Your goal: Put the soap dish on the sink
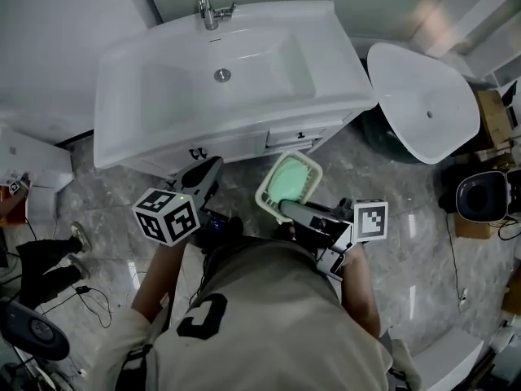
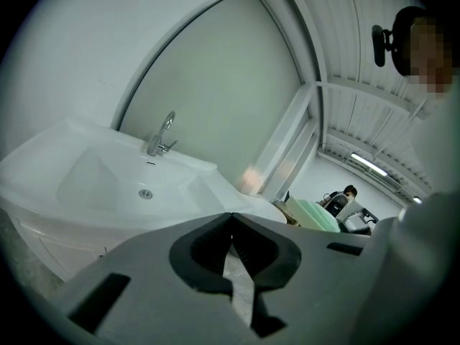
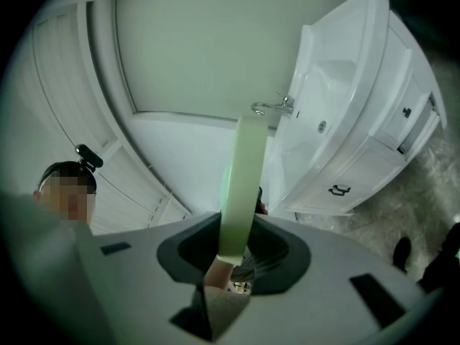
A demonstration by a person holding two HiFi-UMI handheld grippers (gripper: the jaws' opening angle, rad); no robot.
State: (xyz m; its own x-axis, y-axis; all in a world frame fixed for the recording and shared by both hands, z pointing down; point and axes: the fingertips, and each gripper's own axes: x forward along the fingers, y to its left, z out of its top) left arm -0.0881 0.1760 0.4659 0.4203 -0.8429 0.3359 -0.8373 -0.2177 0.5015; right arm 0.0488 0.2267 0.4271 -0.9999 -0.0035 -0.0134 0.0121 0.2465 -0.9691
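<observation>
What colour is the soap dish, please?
Soap dish: pale green, cream rim; best in head view.

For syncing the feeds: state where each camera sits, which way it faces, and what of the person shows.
Head view: head-mounted, facing steeply down at the sink, faucet and soap dish; shows torso, forearms, left gripper, right gripper.
Left gripper view: on the left gripper, facing along its shut, empty jaws toward the sink; person's head upper right.
Right gripper view: on the right gripper, turned sideways, facing the sink past the clamped soap dish; head at left.
Shared: sink, faucet, soap dish in all three.
</observation>
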